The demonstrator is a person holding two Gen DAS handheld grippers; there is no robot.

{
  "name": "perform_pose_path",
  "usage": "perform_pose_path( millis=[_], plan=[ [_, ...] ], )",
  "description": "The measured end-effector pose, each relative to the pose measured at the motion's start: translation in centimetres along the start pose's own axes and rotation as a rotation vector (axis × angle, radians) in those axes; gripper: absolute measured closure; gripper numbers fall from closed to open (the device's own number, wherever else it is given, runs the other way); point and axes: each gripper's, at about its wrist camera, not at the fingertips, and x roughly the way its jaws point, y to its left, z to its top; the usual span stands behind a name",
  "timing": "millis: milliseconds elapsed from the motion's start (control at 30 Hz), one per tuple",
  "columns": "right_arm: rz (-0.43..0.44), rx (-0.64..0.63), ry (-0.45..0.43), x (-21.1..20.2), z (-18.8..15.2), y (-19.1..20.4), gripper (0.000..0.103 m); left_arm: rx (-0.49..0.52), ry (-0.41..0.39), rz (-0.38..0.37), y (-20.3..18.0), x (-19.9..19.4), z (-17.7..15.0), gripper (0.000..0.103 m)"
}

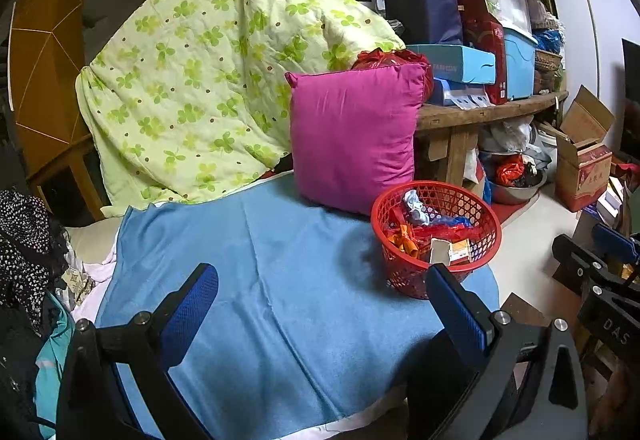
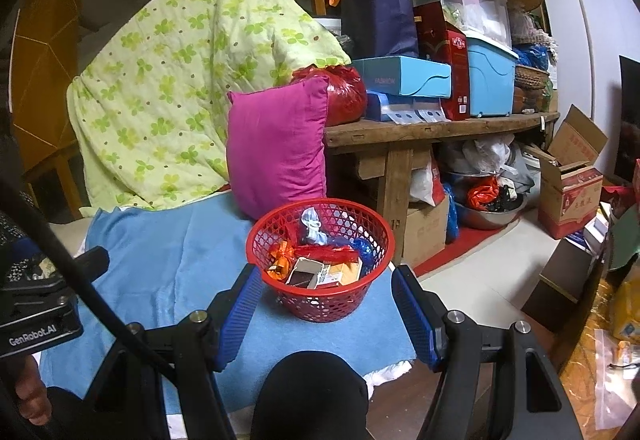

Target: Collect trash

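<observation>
Your red basket (image 2: 320, 264) sits dead ahead of the right gripper (image 2: 326, 314) in the lower middle of the right wrist frame, framed between its two blue pads, with nothing pressed on it — the jaws stand released, apart from the rim on both sides. The trash (image 2: 316, 264) already lies inside: orange and red wrappers, a crumpled pale piece, small boxes. The basket is round, so no long axis matters; what matters is that it lies straight forward and slightly below that gripper, on the blue cloth (image 2: 168, 252) near its right edge.

From the left wrist view, the same basket (image 1: 436, 236) sits to the right of centre, beyond the right-hand pad of your left gripper (image 1: 320, 304), which is also released and holds nothing. Your right hand is the nearer one, I judge.

Around it: the pink cushion (image 2: 280, 147) stands just behind the basket, close to its far rim, and the green quilt (image 2: 180, 79) drapes behind that. To the right the cloth ends and the floor (image 2: 480, 260) drops away — a push that way could tip the basket off. No loose trash shows on the cloth.
</observation>
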Motion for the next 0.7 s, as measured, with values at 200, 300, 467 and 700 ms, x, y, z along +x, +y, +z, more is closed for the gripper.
perform_pose_path(
  millis=[200, 300, 467, 700],
  plan=[
    [-0.014, -0.010, -0.001, 0.02, 0.09, 0.09, 0.032, 0.000, 0.002, -0.003, -0.03, 0.02, -0.11, 0.000],
    [-0.019, -0.015, -0.004, 0.02, 0.17, 0.05, 0.032, 0.003, 0.001, -0.006, -0.09, -0.01, -0.11, 0.000],
    [-0.025, -0.015, -0.005, 0.07, 0.22, 0.01, 0.032, 0.017, -0.005, -0.009, -0.50, -0.15, -0.05, 0.000],
    [-0.035, -0.022, -0.006, 0.24, 0.24, -0.09, 0.032, 0.019, -0.001, -0.016, -0.52, -0.14, -0.10, 0.000]
  ],
)
